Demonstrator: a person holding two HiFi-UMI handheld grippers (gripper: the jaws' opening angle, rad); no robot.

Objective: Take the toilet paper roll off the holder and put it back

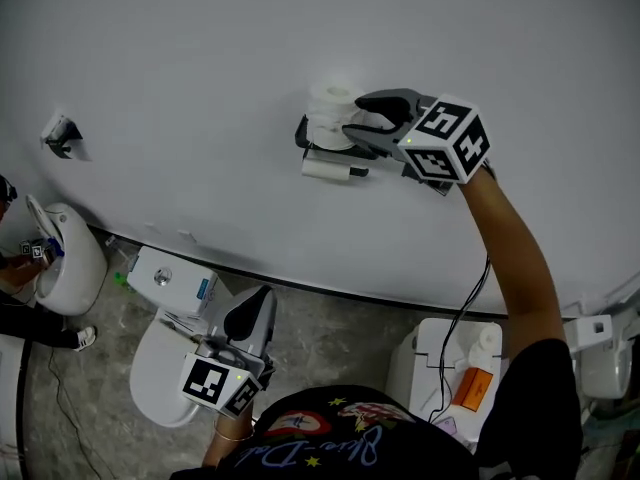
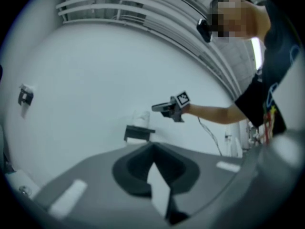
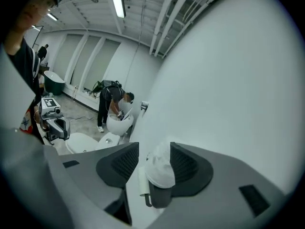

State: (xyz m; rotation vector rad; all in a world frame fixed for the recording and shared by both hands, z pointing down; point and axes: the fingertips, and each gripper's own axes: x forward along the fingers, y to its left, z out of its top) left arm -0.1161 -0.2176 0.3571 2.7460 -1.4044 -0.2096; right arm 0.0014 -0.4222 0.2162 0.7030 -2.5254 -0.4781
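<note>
Reaching up to the wall [image 1: 180,78], the right gripper [image 1: 352,118] is held with its jaws spread wide so that the toilet paper roll [image 3: 160,168] can be taken between them. The roll is seen standing between those jaws, on the holder [image 1: 305,138] just under the fingertips; no pressing grip is judged to be made yet. The left gripper [image 1: 258,303] is kept low and well apart, closed on nothing, out of the way.
</note>
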